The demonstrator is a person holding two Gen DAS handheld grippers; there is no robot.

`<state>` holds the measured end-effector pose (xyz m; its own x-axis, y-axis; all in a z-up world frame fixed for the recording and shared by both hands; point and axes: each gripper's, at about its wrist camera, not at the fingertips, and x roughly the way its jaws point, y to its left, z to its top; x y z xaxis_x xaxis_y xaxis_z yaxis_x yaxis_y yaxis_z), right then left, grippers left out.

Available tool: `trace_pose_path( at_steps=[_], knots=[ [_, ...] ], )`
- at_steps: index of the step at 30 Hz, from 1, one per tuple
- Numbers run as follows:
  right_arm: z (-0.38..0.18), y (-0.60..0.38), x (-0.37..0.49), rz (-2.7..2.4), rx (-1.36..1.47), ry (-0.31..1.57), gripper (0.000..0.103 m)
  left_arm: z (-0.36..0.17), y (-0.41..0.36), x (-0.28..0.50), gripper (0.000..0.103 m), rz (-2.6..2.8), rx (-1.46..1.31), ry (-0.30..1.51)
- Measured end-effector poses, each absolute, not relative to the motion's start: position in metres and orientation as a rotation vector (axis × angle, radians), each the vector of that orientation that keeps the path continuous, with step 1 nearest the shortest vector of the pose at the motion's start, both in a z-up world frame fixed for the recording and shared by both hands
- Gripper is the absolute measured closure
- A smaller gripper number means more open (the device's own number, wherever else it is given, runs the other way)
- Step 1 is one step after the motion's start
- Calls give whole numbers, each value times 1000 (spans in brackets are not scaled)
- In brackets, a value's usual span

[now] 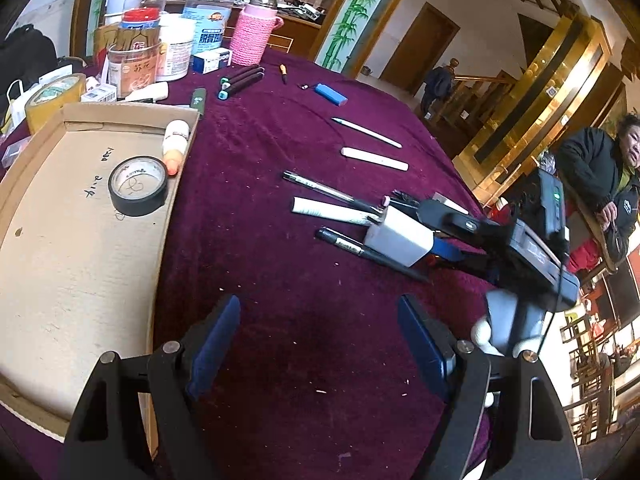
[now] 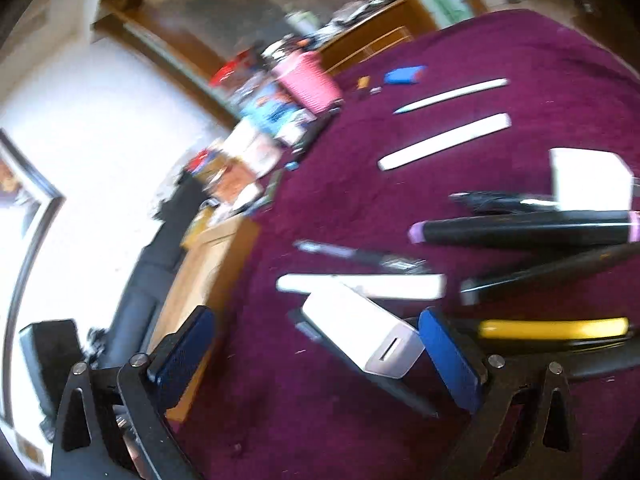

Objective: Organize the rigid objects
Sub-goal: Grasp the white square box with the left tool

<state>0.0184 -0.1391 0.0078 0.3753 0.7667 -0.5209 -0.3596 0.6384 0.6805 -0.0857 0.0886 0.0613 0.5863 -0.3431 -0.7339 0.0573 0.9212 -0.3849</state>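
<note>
My left hand-held gripper spread, empty over table. Right hand-held gripper spread around white charger, not pinching; cardboard tray at 9 o'clock.

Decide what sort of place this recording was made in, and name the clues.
Probably a restaurant or hotel hall, not a home: a large round table under a purple cloth, a gold-trimmed counter beside a wooden staircase, and bamboo-painted panels.

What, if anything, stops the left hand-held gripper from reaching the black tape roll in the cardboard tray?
Probably nothing, so likely yes. The left hand-held gripper is open and empty. The black tape roll lies flat in the cardboard tray, uncovered; only a glue stick lies close beside it.
</note>
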Motion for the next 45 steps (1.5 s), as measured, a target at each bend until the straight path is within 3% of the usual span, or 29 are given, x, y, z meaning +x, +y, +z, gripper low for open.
trace_pose_path(
  at_steps=[7, 26, 41, 42, 45],
  knots=[
    [12, -132, 11, 1085, 687, 913, 0, 56, 92, -80, 23, -236, -351, 934],
    [0, -202, 26, 652, 833, 848, 0, 62, 53, -47, 24, -195, -290, 945],
    [-7, -212, 30, 625, 894, 881, 0, 14, -18, 8, 22, -182, -161, 1040],
    [-7, -212, 31, 623, 894, 882, 0, 16, -20, 7, 33, -187, -127, 1024],
    [-7, -212, 31, 620, 892, 887, 0, 21, -23, 1, 33, -215, -62, 981]
  ],
)
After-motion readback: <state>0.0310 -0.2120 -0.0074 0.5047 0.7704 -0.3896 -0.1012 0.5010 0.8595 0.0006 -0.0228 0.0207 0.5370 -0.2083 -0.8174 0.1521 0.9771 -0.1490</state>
